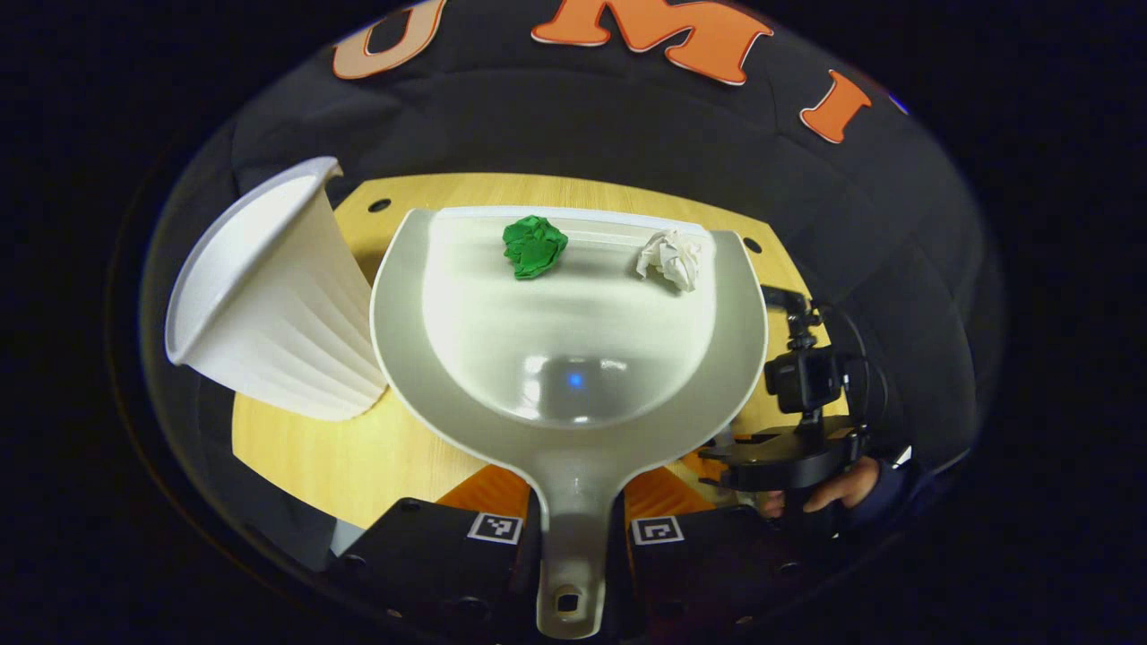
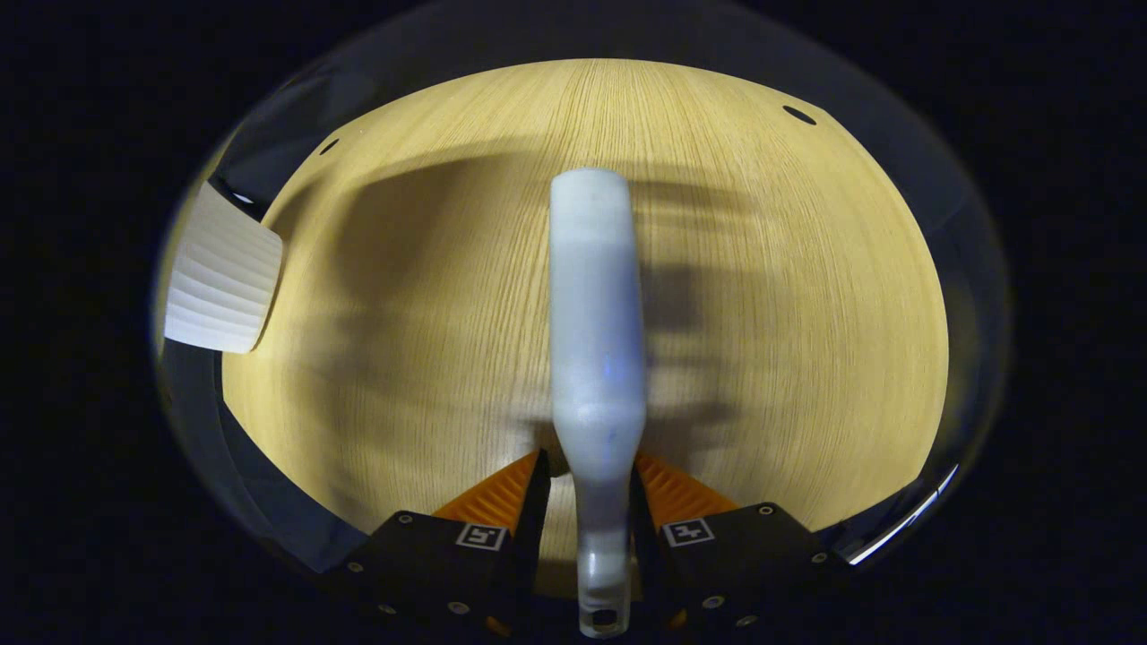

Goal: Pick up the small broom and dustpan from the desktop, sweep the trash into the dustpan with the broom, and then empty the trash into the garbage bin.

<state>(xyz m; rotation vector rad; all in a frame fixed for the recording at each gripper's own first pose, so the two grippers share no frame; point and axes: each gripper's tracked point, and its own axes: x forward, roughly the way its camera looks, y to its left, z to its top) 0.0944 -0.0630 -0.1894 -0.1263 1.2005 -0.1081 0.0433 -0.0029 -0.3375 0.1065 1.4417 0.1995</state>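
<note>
Fingers of my left gripper (image 1: 573,528) pinch the dustpan (image 1: 573,358) handle; in the pan near its far lip lie a green paper wad (image 1: 535,246) and a white paper wad (image 1: 670,259). Just left stands the white garbage bin (image 1: 278,305), tilted. My right gripper (image 2: 599,528) clamps the broom (image 2: 596,340) handle above the wooden desktop (image 2: 806,313).

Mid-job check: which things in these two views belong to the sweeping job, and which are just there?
Job things:
dustpan, clamped in the left tongs
green paper wad and white paper wad, both in the pan
broom, clamped in the right tongs
white ribbed garbage bin

Just there:
wooden desktop
</note>
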